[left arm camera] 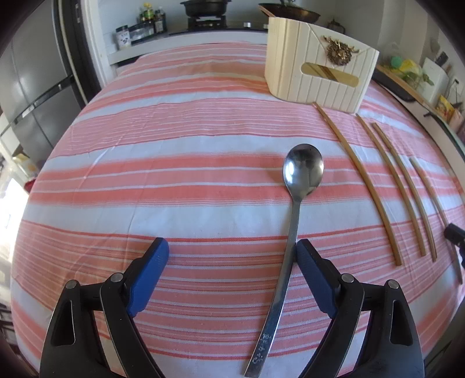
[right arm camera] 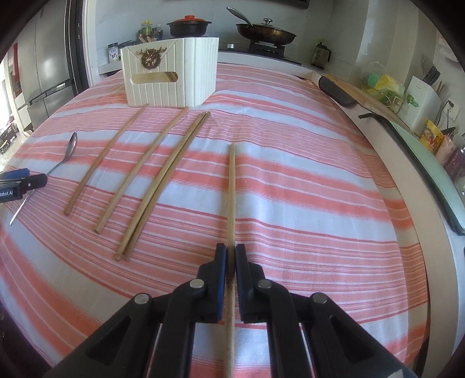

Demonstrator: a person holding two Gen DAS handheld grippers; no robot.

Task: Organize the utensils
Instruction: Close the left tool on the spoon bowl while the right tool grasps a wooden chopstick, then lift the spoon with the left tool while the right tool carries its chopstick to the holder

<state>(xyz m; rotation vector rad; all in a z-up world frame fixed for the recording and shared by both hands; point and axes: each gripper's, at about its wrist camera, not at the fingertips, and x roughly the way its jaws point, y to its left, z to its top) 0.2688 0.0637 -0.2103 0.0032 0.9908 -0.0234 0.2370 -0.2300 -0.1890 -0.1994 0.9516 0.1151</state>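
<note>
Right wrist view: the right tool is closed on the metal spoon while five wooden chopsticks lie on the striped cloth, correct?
Not the spoon. The right wrist view shows the right tool closed on a wooden chopstick; the metal spoon lies far left.

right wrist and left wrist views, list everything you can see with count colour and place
chopsticks: five, light wood; four loose on the cloth, one clamped in the right tongs
spoon: one, silver, on the cloth, handle between the left tongs' pads
utensil box: one, cream with a gold ornament, far side of the cloth
tablecloth: one, coral and white stripes, covering the table
pot: one, black with red lid, on the stove behind
pan: one, dark with glass lid, on the stove
fridge: one, grey, far left
left tongs: black with blue pads, open around the spoon handle
right tongs: black with blue pads, shut on one chopstick
</note>
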